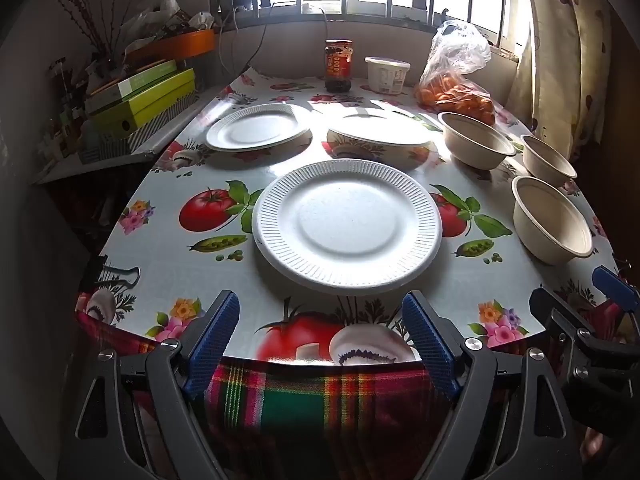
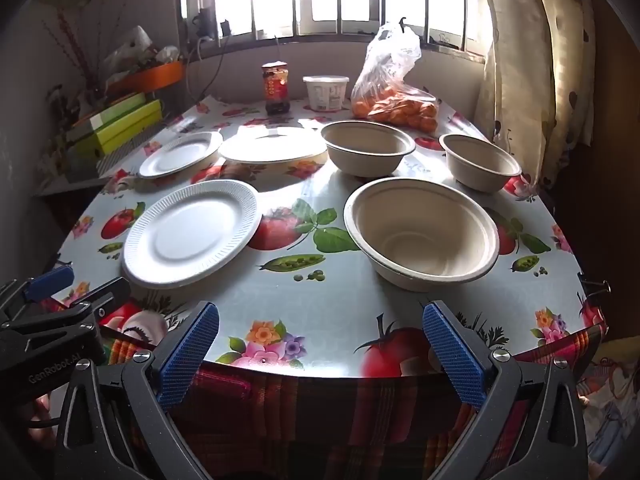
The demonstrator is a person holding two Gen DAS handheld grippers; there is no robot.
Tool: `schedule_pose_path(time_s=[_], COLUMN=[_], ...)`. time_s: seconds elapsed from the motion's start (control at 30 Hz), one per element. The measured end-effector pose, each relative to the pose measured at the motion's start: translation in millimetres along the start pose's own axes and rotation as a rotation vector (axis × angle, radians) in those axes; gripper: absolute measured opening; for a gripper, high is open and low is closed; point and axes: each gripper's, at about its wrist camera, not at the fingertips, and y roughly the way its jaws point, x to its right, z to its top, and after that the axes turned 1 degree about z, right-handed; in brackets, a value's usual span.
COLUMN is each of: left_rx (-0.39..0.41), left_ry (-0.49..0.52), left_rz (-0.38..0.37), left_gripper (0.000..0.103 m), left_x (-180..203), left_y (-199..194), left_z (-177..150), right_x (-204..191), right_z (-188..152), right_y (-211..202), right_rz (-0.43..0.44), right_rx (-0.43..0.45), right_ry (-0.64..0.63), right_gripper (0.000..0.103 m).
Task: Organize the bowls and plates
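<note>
1. Bench (image 2: pixel 320 312): covered with a glossy cloth printed with tomatoes, peas and flowers, a plaid cloth hanging below its near edge.
2. Near plate (image 1: pixel 347 227): white, ribbed rim, lying flat at the near middle of the bench.
3. Far plate (image 1: pixel 258 126): same kind, flat, behind and to the left of the near plate, apart from it.
4. Covered bowl (image 1: pixel 380 140): patterned wall, a white lid-like plate resting on it, just right of the far plate.
5. Near bowl (image 2: pixel 422 232): beige, upright, empty, right of the near plate.
6. Middle bowl (image 2: pixel 368 147) and right bowl (image 2: pixel 480 162): beige, upright, further back, apart from each other.
7. Bag of oranges (image 2: pixel 394 108), white tub (image 2: pixel 325 92), jar (image 2: pixel 276 88): along the window side.
8. Left gripper (image 1: pixel 320 344): jaws wide, nothing between them, at the bench's near edge.
9. Right gripper (image 2: pixel 320 354): jaws wide, likewise empty.
</note>
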Motion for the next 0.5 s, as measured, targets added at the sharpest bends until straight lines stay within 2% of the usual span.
schedule_pose_path(time_s=[0.5], left_rx=[-0.004], left_ry=[-0.002], left_rz=[0.008], left_gripper=[0.084], left_x=[0.1], left_y=[-2.3], left_z=[-2.0], right_x=[-0.1], right_z=[-1.1], right_y=[-1.6], right_rz=[0.013], right_rx=[-0.001], right_ry=[0.0], right_gripper=[0.103])
